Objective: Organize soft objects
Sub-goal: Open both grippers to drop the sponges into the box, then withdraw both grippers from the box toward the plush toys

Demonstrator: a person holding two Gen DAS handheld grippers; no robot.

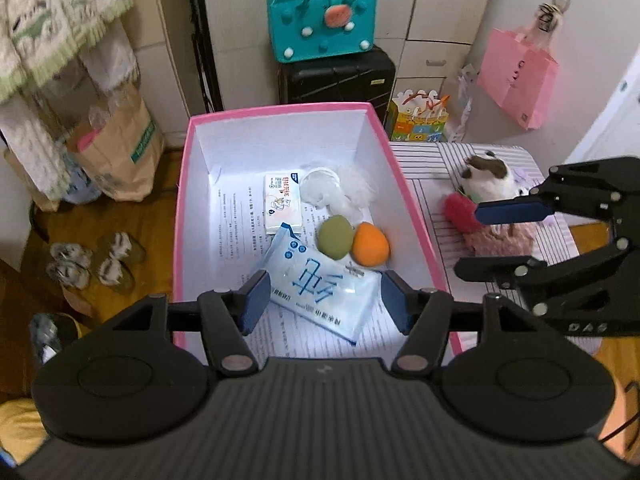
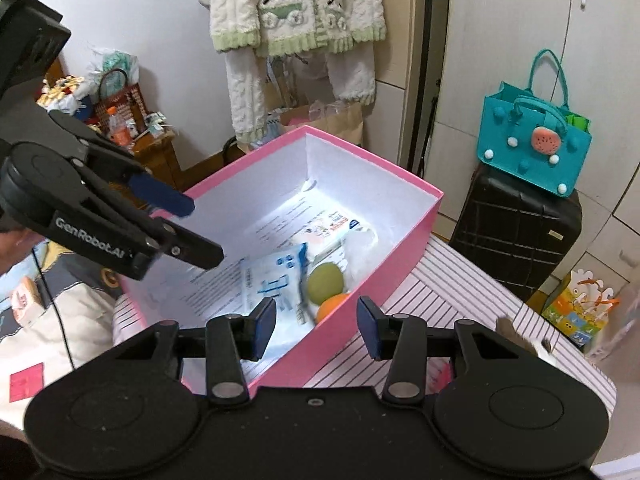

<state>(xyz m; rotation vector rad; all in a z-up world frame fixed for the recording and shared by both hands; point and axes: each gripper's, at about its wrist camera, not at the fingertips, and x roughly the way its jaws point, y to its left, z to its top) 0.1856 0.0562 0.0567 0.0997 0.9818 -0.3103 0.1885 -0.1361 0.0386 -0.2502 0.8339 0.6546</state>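
While both tools hang empty over the work, nothing is being carried. Left gripper (image 1: 324, 304): fingers spread apart, poised above the near end of the pink box (image 1: 182, 216), directly over a pale blue tissue pack (image 1: 320, 288) lying loose on the printed paper lining the bottom. Right gripper (image 1: 486, 240): fingers also apart, nothing between them, held just right of the box above the striped cloth (image 1: 424, 160).

Box contents, near to far: blue tissue pack, then a green sponge egg (image 1: 335, 237) touching an orange one (image 1: 370, 245), a smaller white tissue pack (image 1: 282, 204), and a crumpled clear plastic wrap (image 1: 336, 190) at the far right corner.

Still outside, on the striped cloth to the right: a brown-and-white plush toy (image 1: 486, 178), a red fuzzy item (image 1: 460, 211) and a pink fluffy piece (image 1: 504, 240), bunched together under the right gripper. Judgement: the task is partway done; these look like the remaining pickups.

Risks:
- Plush pile is tangled together; a shallow pinch on fur may lift one piece and drag a neighbour off the cloth's edge.
- Right gripper sits close to the box wall; swinging inward low could catch the rim and shove the light box.
- Both tools converge near the box; fingers could collide if they move at once.
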